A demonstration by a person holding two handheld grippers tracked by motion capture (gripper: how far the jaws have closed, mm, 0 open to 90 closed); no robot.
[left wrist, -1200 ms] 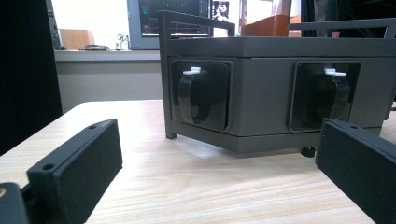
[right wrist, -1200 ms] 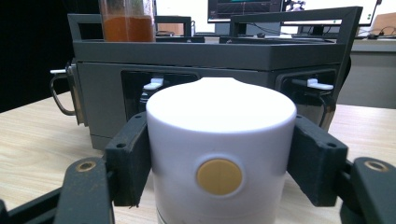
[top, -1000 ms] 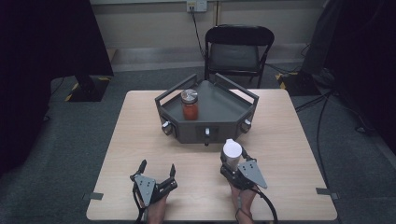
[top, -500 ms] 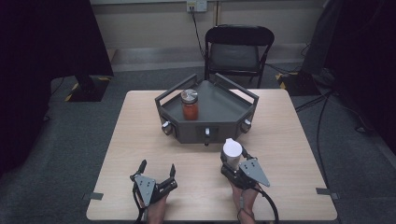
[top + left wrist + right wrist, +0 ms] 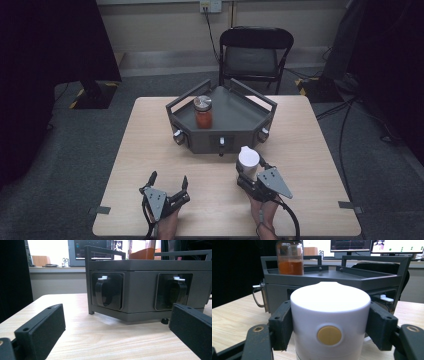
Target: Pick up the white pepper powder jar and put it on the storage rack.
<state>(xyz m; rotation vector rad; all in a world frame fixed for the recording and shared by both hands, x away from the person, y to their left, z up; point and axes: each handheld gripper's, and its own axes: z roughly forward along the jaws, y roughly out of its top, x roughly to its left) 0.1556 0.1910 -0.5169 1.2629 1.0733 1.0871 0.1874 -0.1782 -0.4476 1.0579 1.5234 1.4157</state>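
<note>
White and cylindrical, the container (image 5: 329,327) with a round yellow button on its side stands upright on the wooden desk (image 5: 150,145), just in front of the dark grey tray unit (image 5: 235,117); the right gripper (image 5: 251,172) clasps it, its fingers (image 5: 280,323) pressed against both sides; the left gripper (image 5: 169,184) rests low over the desk's near edge, well apart from the container, its fingers (image 5: 40,332) spread wide with nothing between them; a glass jar (image 5: 202,111) of orange-red contents stands on the tray unit.
</note>
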